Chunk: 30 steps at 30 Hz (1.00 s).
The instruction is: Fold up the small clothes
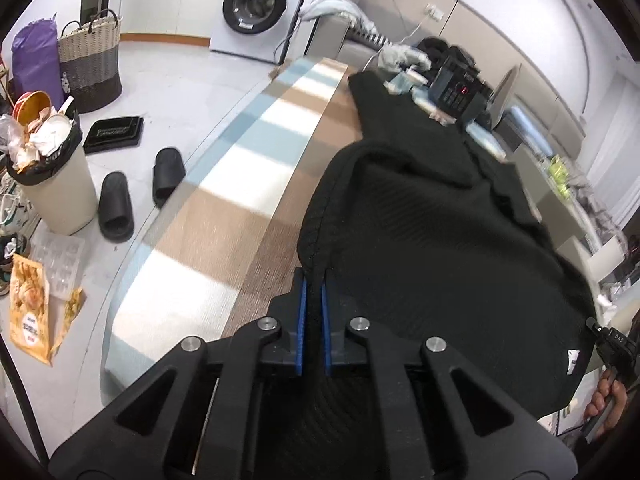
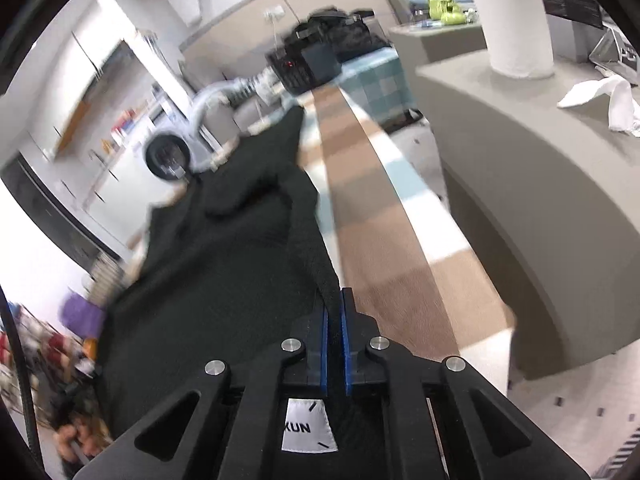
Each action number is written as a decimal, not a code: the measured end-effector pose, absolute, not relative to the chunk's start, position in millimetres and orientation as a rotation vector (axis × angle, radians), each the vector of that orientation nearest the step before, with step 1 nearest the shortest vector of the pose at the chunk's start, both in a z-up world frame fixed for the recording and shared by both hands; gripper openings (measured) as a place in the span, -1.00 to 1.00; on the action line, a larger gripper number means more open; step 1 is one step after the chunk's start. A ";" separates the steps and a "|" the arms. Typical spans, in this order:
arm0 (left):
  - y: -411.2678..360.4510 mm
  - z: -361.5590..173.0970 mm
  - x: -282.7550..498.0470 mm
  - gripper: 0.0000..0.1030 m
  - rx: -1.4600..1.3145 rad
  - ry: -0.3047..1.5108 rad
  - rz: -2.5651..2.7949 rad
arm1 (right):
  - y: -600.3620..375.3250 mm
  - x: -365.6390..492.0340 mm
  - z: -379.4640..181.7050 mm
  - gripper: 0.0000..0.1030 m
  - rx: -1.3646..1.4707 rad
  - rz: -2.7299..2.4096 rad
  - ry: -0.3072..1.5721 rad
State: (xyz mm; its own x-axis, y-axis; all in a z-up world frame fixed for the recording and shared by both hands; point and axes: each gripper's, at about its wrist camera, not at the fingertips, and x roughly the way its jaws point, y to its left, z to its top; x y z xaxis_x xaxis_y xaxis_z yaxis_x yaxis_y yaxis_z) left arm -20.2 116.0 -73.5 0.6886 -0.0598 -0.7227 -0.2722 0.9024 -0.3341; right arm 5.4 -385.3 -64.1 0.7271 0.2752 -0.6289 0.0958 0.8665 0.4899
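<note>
One black garment [image 1: 440,216] is in play, pinched at an edge by both tools: the left gripper [image 1: 314,292] has its blue pads closed on a stitched hem at lower centre of its view, and the right gripper [image 2: 334,312] is clamped on another dark edge, a white label [image 2: 309,426] reading "XUN" lying between its arms. The cloth stretches up and away from each tool toward the far end of the checked table [image 1: 248,184], and its far part is blurred, so whether it rests on the tabletop or hangs just above it is hard to say. In the left view, two black slippers [image 1: 116,206] lie on the floor at left, beside one full bin [image 1: 52,184], one woven basket [image 1: 90,64] and one washing machine [image 1: 260,4] at top. The right view shows one paper roll [image 2: 514,20] on a grey counter [image 2: 560,184] at upper right. Bare table runs along the garment's side in both views.
</note>
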 end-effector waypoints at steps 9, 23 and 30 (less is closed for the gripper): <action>128.9 -24.5 14.7 -0.93 -0.490 0.636 0.106 | -379.3 31.1 -13.9 -0.90 0.538 0.118 0.533; 153.8 -9.7 131.2 -0.93 -0.488 0.618 0.151 | -389.4 138.1 -16.5 -0.86 0.591 0.028 0.629; 152.0 -29.9 152.9 -0.93 -0.476 0.650 0.146 | -379.7 132.7 -46.5 0.01 0.535 0.114 0.720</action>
